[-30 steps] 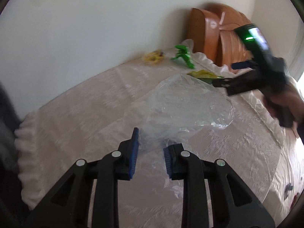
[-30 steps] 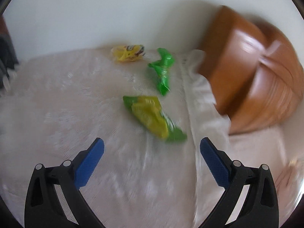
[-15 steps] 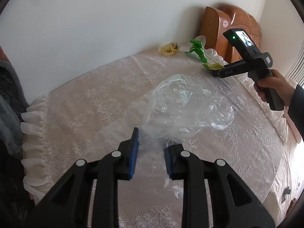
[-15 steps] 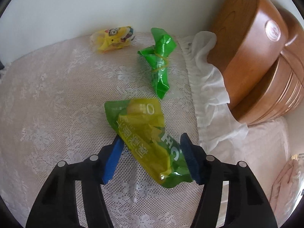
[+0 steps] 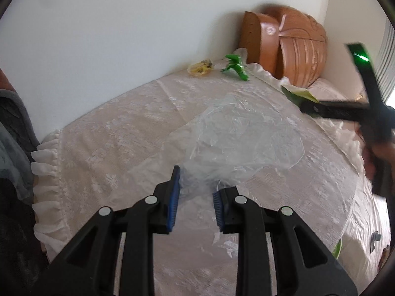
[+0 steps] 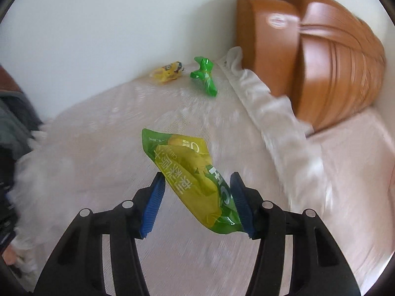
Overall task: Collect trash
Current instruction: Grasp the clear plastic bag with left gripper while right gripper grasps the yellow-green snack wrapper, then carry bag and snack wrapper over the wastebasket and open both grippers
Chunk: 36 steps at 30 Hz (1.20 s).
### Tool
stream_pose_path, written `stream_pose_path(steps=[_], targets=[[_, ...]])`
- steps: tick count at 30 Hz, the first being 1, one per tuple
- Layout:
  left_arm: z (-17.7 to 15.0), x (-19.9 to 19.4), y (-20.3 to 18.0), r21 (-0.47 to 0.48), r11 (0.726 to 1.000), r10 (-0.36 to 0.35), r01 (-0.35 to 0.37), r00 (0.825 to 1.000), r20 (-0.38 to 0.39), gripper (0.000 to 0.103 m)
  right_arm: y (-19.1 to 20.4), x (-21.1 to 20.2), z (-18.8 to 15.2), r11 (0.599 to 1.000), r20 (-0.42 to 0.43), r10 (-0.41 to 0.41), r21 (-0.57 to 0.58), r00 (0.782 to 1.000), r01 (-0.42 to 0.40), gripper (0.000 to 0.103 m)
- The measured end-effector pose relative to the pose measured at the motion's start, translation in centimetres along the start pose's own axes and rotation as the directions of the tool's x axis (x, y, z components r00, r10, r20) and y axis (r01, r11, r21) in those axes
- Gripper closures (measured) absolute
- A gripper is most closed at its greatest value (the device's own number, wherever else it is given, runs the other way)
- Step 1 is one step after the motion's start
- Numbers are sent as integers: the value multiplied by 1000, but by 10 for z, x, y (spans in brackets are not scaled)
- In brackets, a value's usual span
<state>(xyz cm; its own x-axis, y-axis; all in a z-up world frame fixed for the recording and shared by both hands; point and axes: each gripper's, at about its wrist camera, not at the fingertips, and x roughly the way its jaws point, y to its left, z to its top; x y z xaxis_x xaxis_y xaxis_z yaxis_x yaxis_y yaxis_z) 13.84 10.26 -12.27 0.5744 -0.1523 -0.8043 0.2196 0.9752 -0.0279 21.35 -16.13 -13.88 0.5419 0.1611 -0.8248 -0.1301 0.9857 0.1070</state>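
Observation:
My left gripper [image 5: 196, 192] is shut on the near edge of a clear plastic bag [image 5: 242, 133] that lies crumpled on the lace tablecloth [image 5: 118, 133]. My right gripper [image 6: 196, 197] is shut on a green and yellow snack wrapper [image 6: 190, 170] and holds it above the cloth; it shows in the left wrist view [image 5: 302, 103] at the right with the wrapper [image 5: 296, 92] at its tip. A crumpled green wrapper [image 6: 205, 76] and a yellow cartoon wrapper [image 6: 169, 72] lie at the far edge by the wall, also seen in the left wrist view, green [image 5: 235, 66] and yellow [image 5: 200, 67].
A round table with a frilled white cloth edge [image 6: 271, 113] stands against a white wall. Brown wooden chair backs [image 6: 308, 49] stand behind the table at the right. Grey fabric [image 5: 12, 133] hangs at the left.
My right gripper has closed on the green and yellow wrapper and lifted it off the cloth, moving back to the right. My left gripper keeps its hold on the bag.

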Motion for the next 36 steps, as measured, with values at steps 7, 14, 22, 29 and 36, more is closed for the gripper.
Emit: stream_pose_path(steps=[7, 14, 22, 29, 36], targets=[[-30, -25, -41, 26, 999, -33, 33, 999, -16, 79, 3, -74, -108, 985, 12, 64, 163, 998, -65, 48], [-62, -41, -93, 123, 989, -80, 86, 995, -55, 79, -11, -118, -194, 969, -33, 43, 244, 999, -33, 48], [-83, -45, -173, 307, 932, -164, 193, 979, -119, 79, -58, -159, -260, 920, -21, -47, 388, 999, 51, 48], [-97, -49, -265, 469, 828, -253, 307, 951, -176, 79, -113, -200, -326, 824, -30, -170, 544, 985, 158, 48], [-133, -41, -360, 577, 701, -305, 420, 907, -289, 79, -168, -239, -396, 700, -83, -257, 671, 963, 245, 48]])
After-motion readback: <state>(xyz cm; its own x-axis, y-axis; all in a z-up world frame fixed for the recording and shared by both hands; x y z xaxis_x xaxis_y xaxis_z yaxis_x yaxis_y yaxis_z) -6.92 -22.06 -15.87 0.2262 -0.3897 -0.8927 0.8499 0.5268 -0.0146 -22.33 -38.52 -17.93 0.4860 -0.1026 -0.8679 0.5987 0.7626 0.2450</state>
